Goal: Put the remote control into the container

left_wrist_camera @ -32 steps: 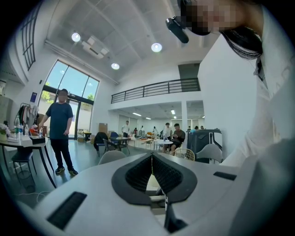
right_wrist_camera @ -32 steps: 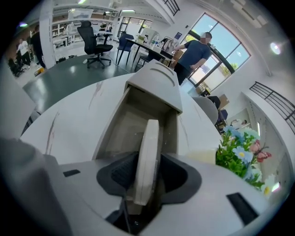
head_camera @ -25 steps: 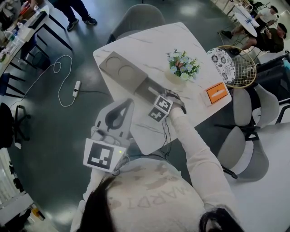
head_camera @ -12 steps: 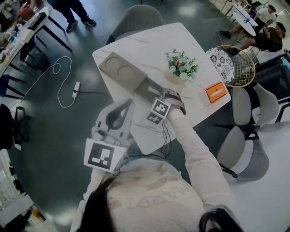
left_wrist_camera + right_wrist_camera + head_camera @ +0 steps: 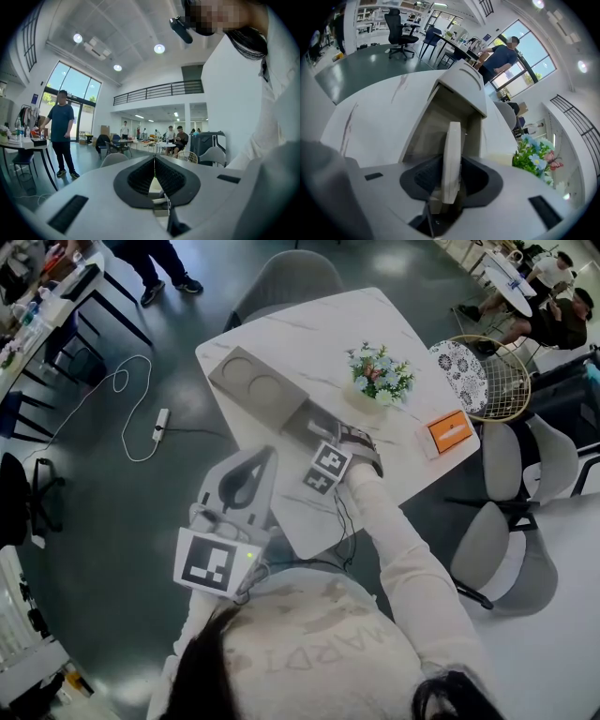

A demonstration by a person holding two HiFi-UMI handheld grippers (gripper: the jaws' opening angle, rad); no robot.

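Remote control [image 5: 451, 154]: not in the container yet. It sits edge-on between the jaws of the right gripper [image 5: 452, 165], lower centre of the right gripper view, nose aimed at the open grey slot just ahead. The pads look to be on both faces, so I read it as gripped. The jaws have just been opening a touch with the remote between them, probably the start of the let-go.

Nearest the person: left gripper [image 5: 240, 486], left of centre in the head view, off the table edge, jaws closed together on nothing. Parked out of the way, I'd guess; this is a one-hand job.

Next out: the right gripper is tipped down over the near end of the container [image 5: 253, 381], which runs diagonally toward the upper left on the white table [image 5: 319, 320]. The near end is the open slot, the far end a block with two round recesses. The tilt makes sense: the remote can slide in lengthwise instead of bridging the rim.

Further back, right of centre: flowers [image 5: 380, 374], near the gripper hand, so sideways room is tight. Orange box [image 5: 447, 432] at the right table edge, not involved.
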